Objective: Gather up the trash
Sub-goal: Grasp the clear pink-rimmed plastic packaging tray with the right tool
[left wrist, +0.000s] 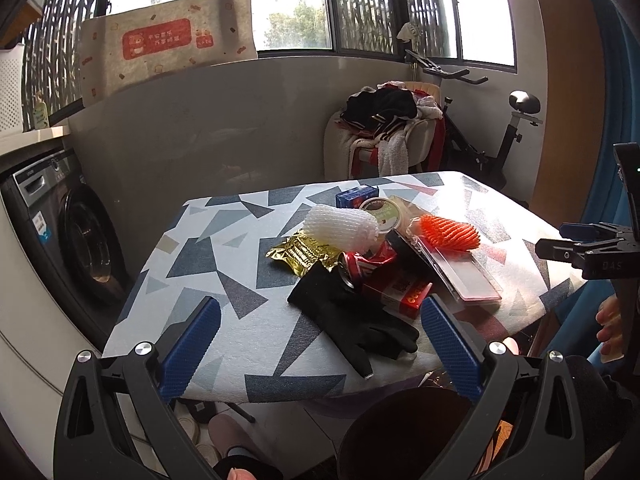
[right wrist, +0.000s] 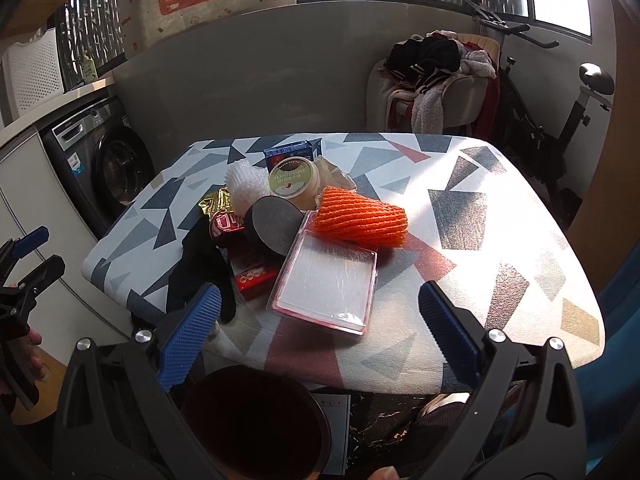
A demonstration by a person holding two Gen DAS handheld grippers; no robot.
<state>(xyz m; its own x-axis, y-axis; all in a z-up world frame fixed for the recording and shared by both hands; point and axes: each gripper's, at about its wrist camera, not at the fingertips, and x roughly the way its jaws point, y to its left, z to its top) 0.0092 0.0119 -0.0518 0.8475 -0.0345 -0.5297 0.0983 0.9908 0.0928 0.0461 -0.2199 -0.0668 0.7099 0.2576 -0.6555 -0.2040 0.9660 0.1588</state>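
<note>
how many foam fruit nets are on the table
2. A white foam net lies toward the far left of the pile, on the gold wrapper. An orange foam net lies on the right, just beyond the clear plastic tray. More could be hidden under the pile.

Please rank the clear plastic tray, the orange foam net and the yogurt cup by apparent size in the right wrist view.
1. clear plastic tray, though it lies nearest the camera
2. orange foam net
3. yogurt cup

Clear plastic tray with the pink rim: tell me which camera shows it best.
The right wrist view. There the clear plastic tray lies near the centre, its whole top face and pink rim open to view. In the left wrist view it appears foreshortened, seen edge-on behind the red box.
</note>
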